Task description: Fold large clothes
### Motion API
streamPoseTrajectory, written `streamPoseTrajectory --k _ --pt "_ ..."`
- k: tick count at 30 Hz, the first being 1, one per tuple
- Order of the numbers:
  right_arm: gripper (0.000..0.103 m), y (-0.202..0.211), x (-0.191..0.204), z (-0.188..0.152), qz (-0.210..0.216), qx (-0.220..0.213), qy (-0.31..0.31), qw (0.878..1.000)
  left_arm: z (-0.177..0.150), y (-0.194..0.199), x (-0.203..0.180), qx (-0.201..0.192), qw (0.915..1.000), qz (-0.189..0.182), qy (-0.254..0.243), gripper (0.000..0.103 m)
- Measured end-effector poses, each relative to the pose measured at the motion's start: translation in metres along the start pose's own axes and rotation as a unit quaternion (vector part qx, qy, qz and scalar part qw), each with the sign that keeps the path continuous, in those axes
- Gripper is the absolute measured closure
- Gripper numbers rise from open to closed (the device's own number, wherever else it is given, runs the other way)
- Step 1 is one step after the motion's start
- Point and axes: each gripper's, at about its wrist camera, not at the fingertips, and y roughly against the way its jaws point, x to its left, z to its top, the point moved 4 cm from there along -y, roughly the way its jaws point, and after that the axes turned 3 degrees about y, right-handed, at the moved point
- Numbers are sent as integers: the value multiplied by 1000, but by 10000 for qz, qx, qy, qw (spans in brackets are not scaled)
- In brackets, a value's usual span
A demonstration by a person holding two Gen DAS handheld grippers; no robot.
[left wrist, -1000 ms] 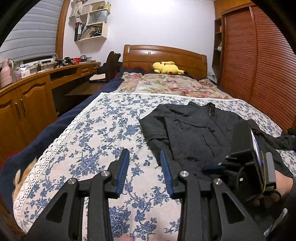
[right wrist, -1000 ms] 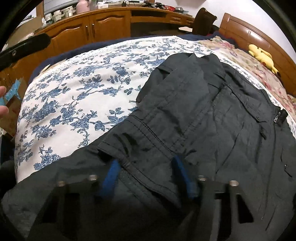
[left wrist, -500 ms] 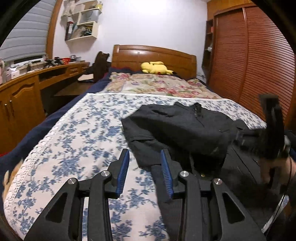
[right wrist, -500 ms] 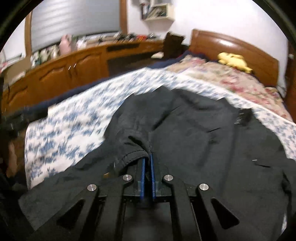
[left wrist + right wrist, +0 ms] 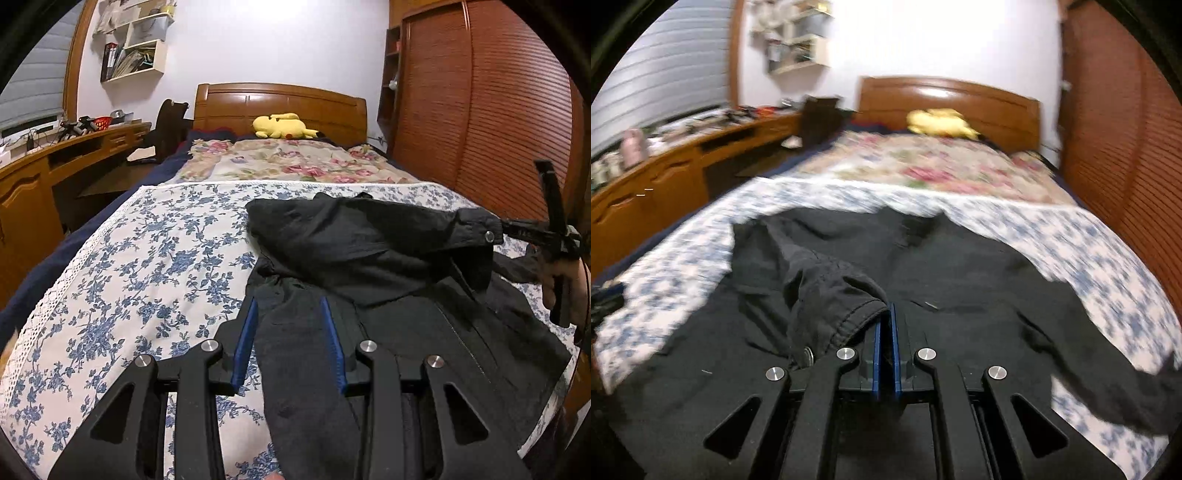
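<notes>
The black jacket (image 5: 388,302) lies on the blue-flowered bedspread (image 5: 147,258), on the half of the bed away from the headboard (image 5: 280,99). Its long axis runs toward the headboard, collar end nearest it.

The right gripper (image 5: 885,314) is clamped tight on the sleeve cuff (image 5: 849,314), with the sleeve lifted across the jacket body. The left gripper (image 5: 288,314) stands partly open above the jacket's edge, gripping nothing.

Risks, as judged:
1. The thin cuff may slip from the pinch if pulled hard.
2. With the body unpinned, the drag may shift the whole jacket and skew the fold.
3. The sleeve may land bunched.
</notes>
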Motion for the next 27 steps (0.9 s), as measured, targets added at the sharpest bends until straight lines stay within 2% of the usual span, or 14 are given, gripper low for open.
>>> streamPoseTrajectory --k 3,9,13,15,17,19,23,27 --pt "98 -22 -5 -26 -349 498 157 9980 0 -5 -9 32 10000 -63 -43 67" --pt "98 -27 -9 -50 -485 567 13 9972 2 -11 -27 45 9997 -169 -163 67" --pt "88 -27 -8 -41 -636 538 173 9964 4 -19 -39 91 9995 -146 -261 67" --pt "78 -20 -10 -35 -650 481 317 9962 4 -22 -46 114 9993 -161 -328 67" --pt "58 -12 -4 -36 -632 390 416 9964 4 -24 -53 130 9990 -151 -395 67" --pt "51 -5 -3 -34 -568 352 464 9967 7 -23 -58 145 9989 -151 -413 67" --pt "43 -2 -3 -40 -360 407 558 9970 13 -13 -69 56 9986 -328 -403 67" --pt "41 1 -6 -50 -161 553 647 9962 18 -3 -76 -45 9978 -601 -275 67"
